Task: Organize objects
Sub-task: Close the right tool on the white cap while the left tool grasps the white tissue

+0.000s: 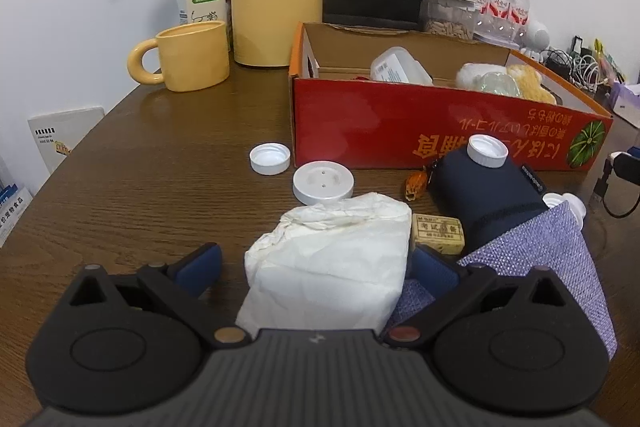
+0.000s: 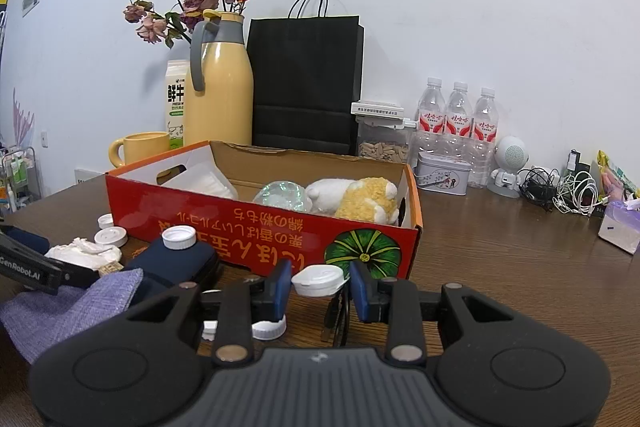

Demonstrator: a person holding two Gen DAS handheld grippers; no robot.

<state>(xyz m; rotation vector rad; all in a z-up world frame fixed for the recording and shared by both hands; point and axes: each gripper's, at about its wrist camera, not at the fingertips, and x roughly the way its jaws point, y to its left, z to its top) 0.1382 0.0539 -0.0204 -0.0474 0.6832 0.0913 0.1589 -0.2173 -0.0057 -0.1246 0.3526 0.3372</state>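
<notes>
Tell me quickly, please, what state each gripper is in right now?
Left gripper: open, its jaws either side of the white tissue pack, not pressing it.
Right gripper: shut on a white flip-top cap.

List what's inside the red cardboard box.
In the red cardboard box: a white-and-yellow plush toy, a clear iridescent ball, and a white plastic container. Its front wall hides the floor.

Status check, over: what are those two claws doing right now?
Left gripper open around white packet. Right gripper shut on white cap. Red box straight ahead, nothing blocking.
</notes>
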